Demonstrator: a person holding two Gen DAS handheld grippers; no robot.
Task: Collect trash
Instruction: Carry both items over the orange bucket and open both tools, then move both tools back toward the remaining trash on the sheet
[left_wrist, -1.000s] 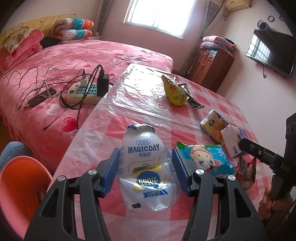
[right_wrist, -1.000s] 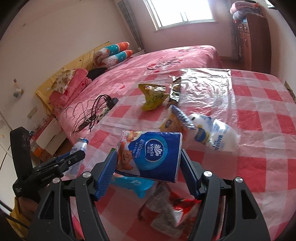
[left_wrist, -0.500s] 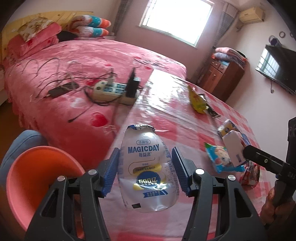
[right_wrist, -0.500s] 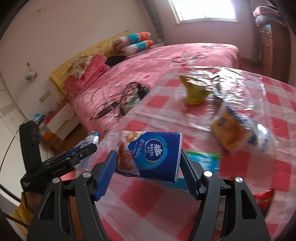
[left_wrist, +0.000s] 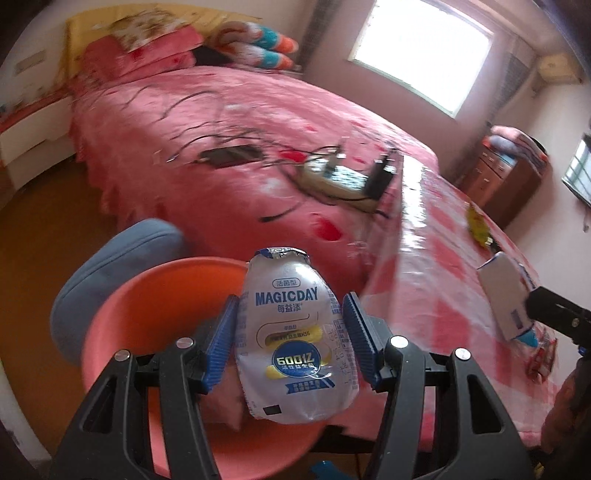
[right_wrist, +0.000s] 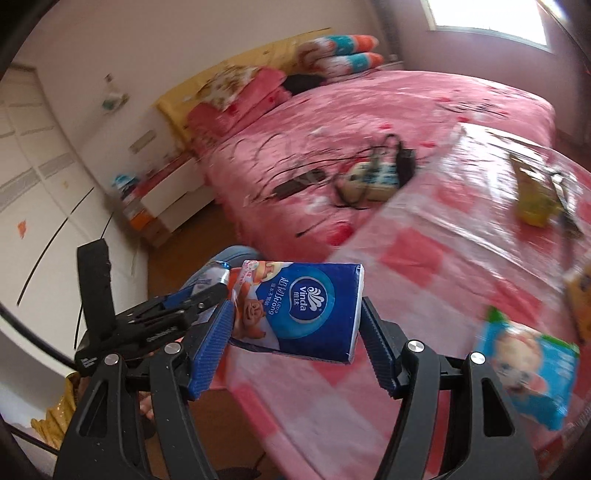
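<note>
My left gripper (left_wrist: 290, 341) is shut on a clear MAGICDAY drink bottle (left_wrist: 295, 332), held over the orange bin (left_wrist: 147, 295) beside the table. My right gripper (right_wrist: 295, 339) is shut on a blue Vinda tissue pack (right_wrist: 306, 310), at the table's left edge. In the right wrist view the left gripper (right_wrist: 207, 295) shows at left with the bottle's top (right_wrist: 218, 271) in it. In the left wrist view the tissue pack (left_wrist: 508, 295) shows at right. Left on the checked table (right_wrist: 443, 266) are a blue cartoon wipes pack (right_wrist: 528, 365) and a yellow snack bag (right_wrist: 532, 199).
A pink bed (left_wrist: 229, 122) carries a power strip (left_wrist: 340, 177) with tangled cables close to the table edge. A blue cushion (left_wrist: 110, 258) lies behind the bin. A wooden dresser (left_wrist: 502, 177) stands at the back right. Brown floor shows at left.
Both grippers have swung left off the table with their loads. The bottle now hangs over the orange bin, and the tissue pack has come to the table's left edge.
</note>
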